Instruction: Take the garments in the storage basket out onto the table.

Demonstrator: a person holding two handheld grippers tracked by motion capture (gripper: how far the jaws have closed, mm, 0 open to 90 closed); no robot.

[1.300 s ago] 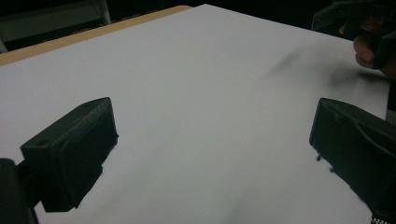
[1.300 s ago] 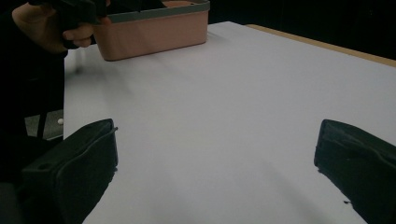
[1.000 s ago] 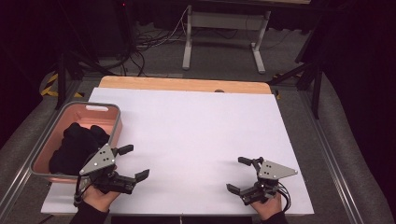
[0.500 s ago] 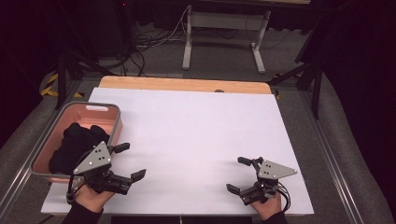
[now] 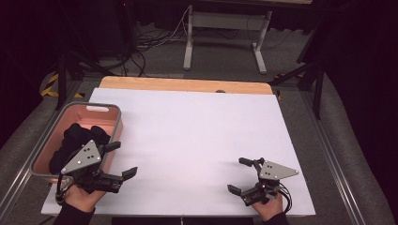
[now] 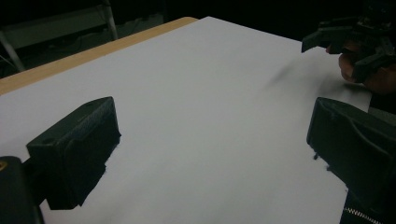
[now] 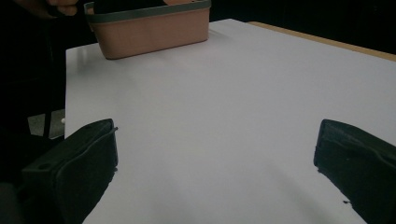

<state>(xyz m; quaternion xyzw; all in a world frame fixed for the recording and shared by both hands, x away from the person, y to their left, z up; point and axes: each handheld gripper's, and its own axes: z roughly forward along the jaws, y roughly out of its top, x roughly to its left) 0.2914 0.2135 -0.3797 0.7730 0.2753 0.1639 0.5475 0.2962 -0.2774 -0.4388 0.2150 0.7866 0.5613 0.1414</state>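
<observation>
A lab or recording studio: black curtains all round, loose cables [image 5: 150, 40] on grey carpet, a metal stand [image 5: 225, 33], and a white-covered table [image 5: 197, 136].

The right gripper [image 7: 215, 172] was held low over the white sheet [image 7: 233, 102], its jaws spread wide with only bare sheet between them. A pink bin [image 7: 154, 25] with a grey rim was seen at the far edge, something dark inside.
</observation>
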